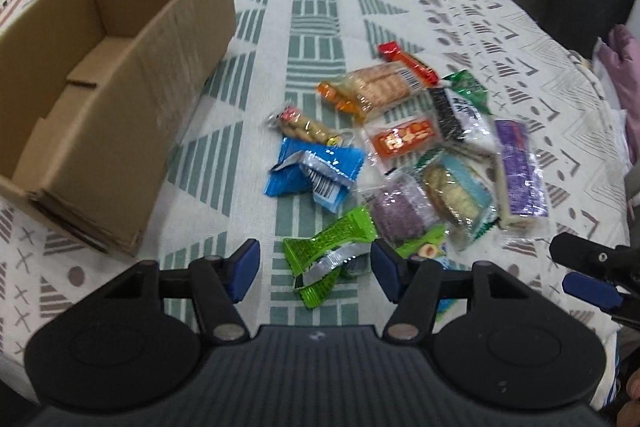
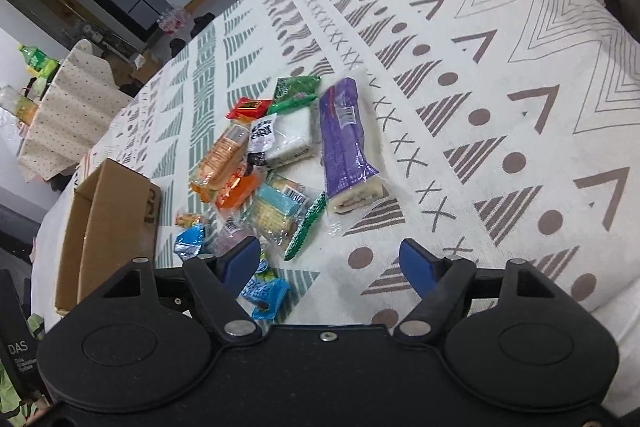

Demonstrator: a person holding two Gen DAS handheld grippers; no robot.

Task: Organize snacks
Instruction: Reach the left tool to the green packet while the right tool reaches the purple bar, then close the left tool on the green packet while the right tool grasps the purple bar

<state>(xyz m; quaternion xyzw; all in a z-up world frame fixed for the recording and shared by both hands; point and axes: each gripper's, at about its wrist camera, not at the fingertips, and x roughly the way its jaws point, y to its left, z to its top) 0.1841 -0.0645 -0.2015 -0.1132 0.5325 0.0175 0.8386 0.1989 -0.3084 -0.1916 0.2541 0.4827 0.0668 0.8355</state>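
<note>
Hovering low over the patterned tablecloth (image 1: 312, 39), left gripper (image 1: 316, 273) part open, holding nothing. Lying between its blue pads, touching neither: a bright green foil packet (image 1: 328, 251), nearer the right pad than the left. Spreading out beyond the fingertips: the rest of the snack pile — a blue foil packet (image 1: 312, 171), a clear pack of orange crackers (image 1: 372, 87), a red bar (image 1: 404, 61), a purple-wrapped cake bar (image 1: 520, 171).

Standing well left of the left fingers: the open cardboard box (image 1: 108, 99), nothing showing inside it.

Hanging at the pile's near edge, right gripper (image 2: 330, 267), jaws apart, gripping nothing, only bare cloth between the pads. Sitting just past its fingertips, slightly left: the same purple cake bar (image 2: 346, 143); crowding its left pad, a small blue sweet wrapper (image 2: 264, 291).

Judging progress: barely begun, if the box is the goal. No snack boxed, the whole heap waiting. Likely first pick: the green packet.
</note>
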